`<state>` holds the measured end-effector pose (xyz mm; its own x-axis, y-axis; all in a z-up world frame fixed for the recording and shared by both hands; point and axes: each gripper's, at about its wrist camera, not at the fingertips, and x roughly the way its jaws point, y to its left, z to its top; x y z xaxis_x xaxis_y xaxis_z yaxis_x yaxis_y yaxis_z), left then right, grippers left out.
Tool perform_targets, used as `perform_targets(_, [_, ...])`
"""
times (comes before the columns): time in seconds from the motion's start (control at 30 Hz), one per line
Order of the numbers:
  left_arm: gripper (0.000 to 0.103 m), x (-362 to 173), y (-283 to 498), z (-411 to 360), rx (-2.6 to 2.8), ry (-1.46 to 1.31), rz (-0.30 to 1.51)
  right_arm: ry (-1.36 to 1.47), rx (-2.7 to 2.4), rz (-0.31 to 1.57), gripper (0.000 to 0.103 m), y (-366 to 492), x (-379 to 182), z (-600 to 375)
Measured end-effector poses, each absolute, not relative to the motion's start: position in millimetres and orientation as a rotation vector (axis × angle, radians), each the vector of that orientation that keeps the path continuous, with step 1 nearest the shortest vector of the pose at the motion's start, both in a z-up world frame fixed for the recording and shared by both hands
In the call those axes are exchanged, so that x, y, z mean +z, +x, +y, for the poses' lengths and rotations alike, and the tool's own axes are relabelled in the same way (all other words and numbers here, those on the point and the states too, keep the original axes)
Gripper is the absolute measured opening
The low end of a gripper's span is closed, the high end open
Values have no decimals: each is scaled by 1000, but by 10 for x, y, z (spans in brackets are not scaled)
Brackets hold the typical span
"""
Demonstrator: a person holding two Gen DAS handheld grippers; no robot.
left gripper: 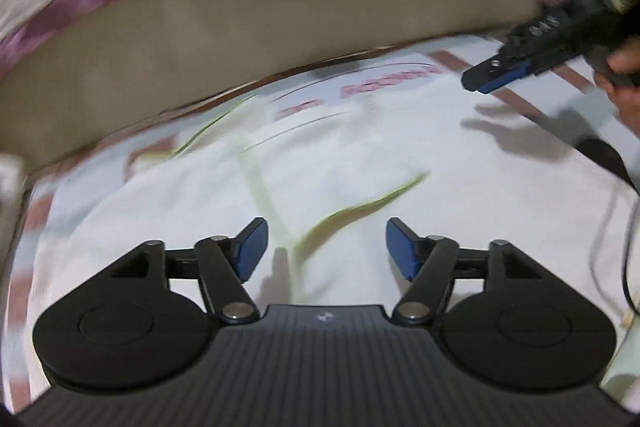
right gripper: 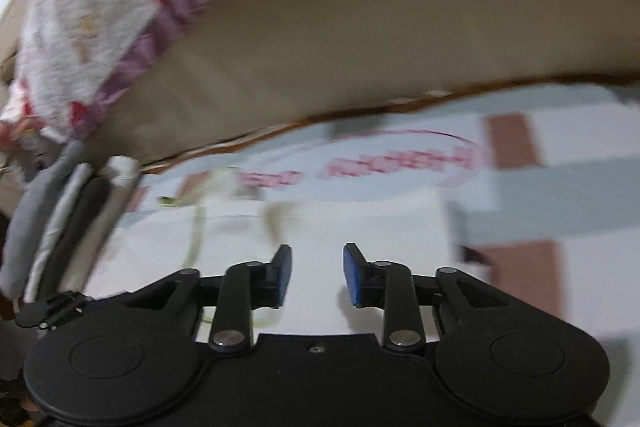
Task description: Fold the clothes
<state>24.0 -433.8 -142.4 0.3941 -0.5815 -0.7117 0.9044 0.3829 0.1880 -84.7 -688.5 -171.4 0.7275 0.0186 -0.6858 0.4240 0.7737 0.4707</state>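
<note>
Both your left tongs [left gripper: 326,247] and right tongs [right gripper: 317,275] hang open and empty over the white cloth [left gripper: 360,163] on the bed [right gripper: 580,179].

Under your left gripper [left gripper: 327,247] lies a white garment [left gripper: 360,163] of soft matt cloth, faintly creased, with thin green printed lines. Your gripper bodies are matt black plastic, the base plate finely ribbed; the link pivots carry small bright metal pins with a dull shine, and the finger pads [left gripper: 252,247] are blue with a smooth, slightly glossy face. The same finish shows on your right gripper [right gripper: 317,277]. The surface beneath [right gripper: 560,187] is flat matt cloth or sheet printed in pale grey and brownish-red blocks. Behind it, the bedcover [right gripper: 100,27] is textured, nubbly fabric, white with red print and a purple band. The beige panel [left gripper: 240,27] below it looks smooth and matt; its material cannot be told.
</note>
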Motion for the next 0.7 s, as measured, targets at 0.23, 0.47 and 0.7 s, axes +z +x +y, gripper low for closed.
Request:
perform_targets(0.23, [70, -1787, 28, -4880, -817, 1053, 324, 678, -376, 673, 46, -1234, -1746, -7193])
perform_targets(0.47, [65, -1559, 623, -4762, -692, 746, 523, 616, -364, 616, 49, -1085, -1839, -7045])
perform_targets(0.7, [67, -1378, 1246, -4399, -518, 437, 670, 622, -354, 619, 53, -777, -2214, -7099])
